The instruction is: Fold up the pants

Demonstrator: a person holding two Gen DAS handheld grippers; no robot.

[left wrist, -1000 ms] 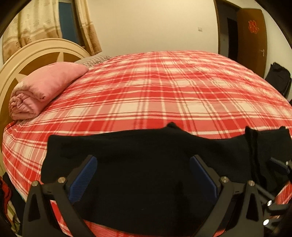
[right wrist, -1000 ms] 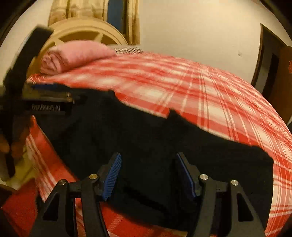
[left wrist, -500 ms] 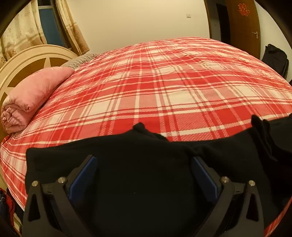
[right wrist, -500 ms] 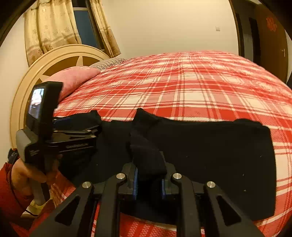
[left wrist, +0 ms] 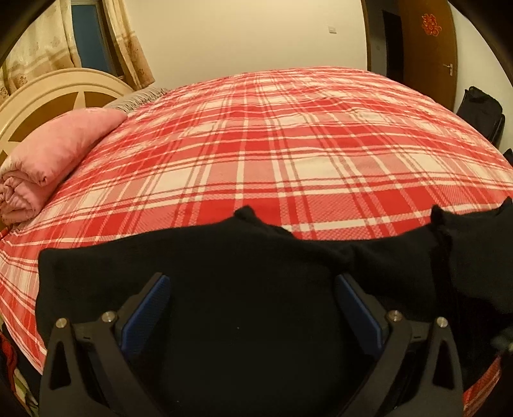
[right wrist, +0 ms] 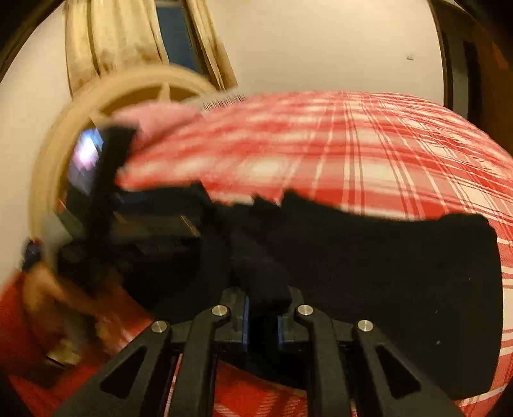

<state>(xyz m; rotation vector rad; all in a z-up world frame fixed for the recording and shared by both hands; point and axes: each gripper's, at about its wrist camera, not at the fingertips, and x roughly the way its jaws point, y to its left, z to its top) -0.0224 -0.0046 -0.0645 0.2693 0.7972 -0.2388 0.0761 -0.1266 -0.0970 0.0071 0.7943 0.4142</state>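
Now my right gripper (right wrist: 261,320) has just closed, fingers pinching the black pants (left wrist: 224,272) to lift a fold; left gripper (left wrist: 253,308) fingers spread.

No writing can be read anywhere; a red ornament (left wrist: 431,24) on the brown door (left wrist: 429,64) is too small and blurred to make out.

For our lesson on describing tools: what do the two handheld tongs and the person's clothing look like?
Both tongs, left and right, are black, with triangular cut-outs, silver bolts and ribbed blue pads. A small lit screen sits on the left one. The sleeve is red.
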